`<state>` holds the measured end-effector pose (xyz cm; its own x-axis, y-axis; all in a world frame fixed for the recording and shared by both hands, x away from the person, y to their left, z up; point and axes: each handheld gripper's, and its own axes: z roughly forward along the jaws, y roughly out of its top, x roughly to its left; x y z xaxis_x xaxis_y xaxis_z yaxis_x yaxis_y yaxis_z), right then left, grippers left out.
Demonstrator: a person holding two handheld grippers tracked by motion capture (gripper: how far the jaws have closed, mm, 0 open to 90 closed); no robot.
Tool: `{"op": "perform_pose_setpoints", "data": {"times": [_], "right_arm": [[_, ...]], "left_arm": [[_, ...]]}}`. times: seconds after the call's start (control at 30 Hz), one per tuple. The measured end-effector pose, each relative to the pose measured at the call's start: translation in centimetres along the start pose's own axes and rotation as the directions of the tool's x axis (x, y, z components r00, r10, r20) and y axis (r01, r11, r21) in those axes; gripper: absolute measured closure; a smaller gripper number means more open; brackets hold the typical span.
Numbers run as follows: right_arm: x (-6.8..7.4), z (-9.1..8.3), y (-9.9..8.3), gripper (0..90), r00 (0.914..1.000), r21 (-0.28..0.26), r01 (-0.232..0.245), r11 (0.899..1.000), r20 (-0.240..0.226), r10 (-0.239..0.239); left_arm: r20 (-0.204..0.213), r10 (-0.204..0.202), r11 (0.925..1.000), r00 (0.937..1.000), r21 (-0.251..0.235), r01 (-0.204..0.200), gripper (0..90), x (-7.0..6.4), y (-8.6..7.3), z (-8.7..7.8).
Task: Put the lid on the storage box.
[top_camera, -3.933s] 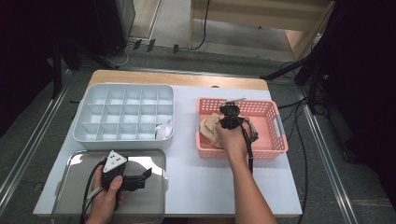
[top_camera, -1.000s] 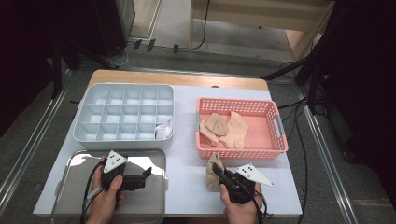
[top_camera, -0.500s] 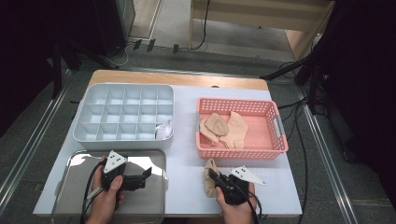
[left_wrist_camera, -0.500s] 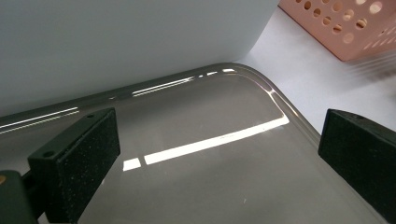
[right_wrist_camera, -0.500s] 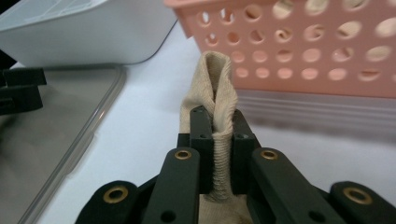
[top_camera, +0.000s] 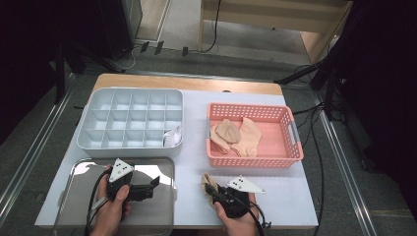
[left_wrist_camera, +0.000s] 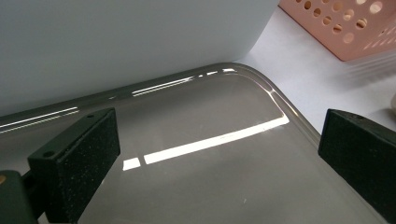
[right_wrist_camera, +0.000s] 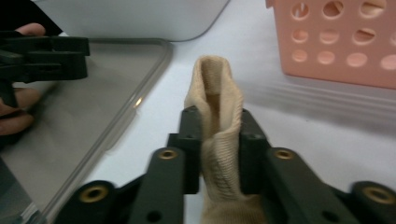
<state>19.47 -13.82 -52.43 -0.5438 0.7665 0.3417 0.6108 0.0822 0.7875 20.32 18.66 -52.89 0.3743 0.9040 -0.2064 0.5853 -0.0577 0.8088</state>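
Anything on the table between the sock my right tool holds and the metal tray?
Nothing: in the right gripper view, bare white table separates the beige knitted sock from the shiny metal tray.

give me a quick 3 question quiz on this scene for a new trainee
1. True or false: the right gripper is shut on a beige sock.
2. Multiple choice: the left gripper hovers over which item? A) pink basket B) metal tray C) white divided organizer
3. Fill in: the loose beige socks lie inside the pink ____.

Key
1. True; its jaws pinch the sock just above the white table.
2. B, the metal tray, with jaws wide apart.
3. basket.
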Motion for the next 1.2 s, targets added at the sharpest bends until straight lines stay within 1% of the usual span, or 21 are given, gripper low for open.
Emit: {"op": "perform_pose_setpoints", "data": {"times": [0.07,0.13,0.17,0.27,0.4,0.53,0.6,0.63,0.73,0.8,0.93,1.03,1.2], "right_arm": [[0.0,-0.2,0.1,64.7,0.9997,-0.01,0.0,1.0,-0.023,0.0],[0.0,-0.3,0.2,56.1,0.999,-0.025,0.011,1.0,-0.044,-0.012],[0.1,-0.5,0.3,53.0,0.999,-0.033,0.015,0.999,-0.042,-0.017],[0.1,-1.0,0.7,48.4,0.9982,-0.062,0.034,0.998,-0.047,-0.037],[0.0,-1.8,1.6,47.6,0.9989,-0.088,0.033,0.996,-0.031,-0.036],[-0.5,-2.5,2.5,47.7,0.9994,-0.114,0.033,0.993,-0.009,-0.034],[-0.9,-2.9,3.3,47.9,0.9994,-0.132,0.036,0.991,0.002,-0.036],[-0.9,-3.0,3.5,48.1,0.9995,-0.133,0.031,0.991,0.007,-0.03],[-1.3,-3.4,4.7,48.3,0.999,-0.154,0.04,0.987,0.027,-0.036],[-1.5,-3.6,5.4,48.4,0.9986,-0.163,0.038,0.986,0.042,-0.031],[-2.4,-3.5,7.1,48.4,0.9981,-0.182,0.024,0.983,0.06,-0.014],[-2.9,-3.2,8.4,48.3,0.997,-0.183,0.01,0.983,0.077,0.004],[-4.0,-2.2,10.4,48.0,0.993,-0.179,0.017,0.984,0.118,0.005]], "left_arm": [[0.0,0.001,1.0,1.0,0.002,-0.001,0.0,0.0,0.0,0.0],[-0.001,0.001,1.0,1.0,0.001,-0.001,0.0,0.0,0.0,0.0],[-0.002,0.001,1.0,1.0,0.001,-0.001,0.0,0.0,0.0,0.0],[-0.002,0.0,1.0,1.0,0.001,0.0,0.0,0.0,0.0,0.0],[-0.003,0.001,1.0,1.0,0.003,-0.001,0.0,0.0,0.0,0.0],[-0.004,0.001,1.0,1.0,0.003,-0.001,0.0,0.0,0.0,0.0],[-0.004,0.001,1.0,1.0,0.004,-0.001,0.0,0.0,0.0,0.0],[-0.004,0.001,1.0,1.0,0.003,-0.001,0.0,0.0,0.0,0.0],[-0.004,0.002,1.0,1.0,0.004,-0.002,0.0,0.0,0.0,0.0],[-0.001,0.002,1.0,1.0,0.005,-0.002,0.0,0.0,0.0,0.0],[0.0,0.0,1.0,1.0,0.005,0.0,0.0,0.0,0.0,0.1],[-0.002,-0.002,1.0,1.0,0.004,0.002,0.0,0.0,0.0,0.1],[-0.002,-0.007,1.0,1.0,0.001,0.007,0.0,0.0,0.0,0.1]]}}
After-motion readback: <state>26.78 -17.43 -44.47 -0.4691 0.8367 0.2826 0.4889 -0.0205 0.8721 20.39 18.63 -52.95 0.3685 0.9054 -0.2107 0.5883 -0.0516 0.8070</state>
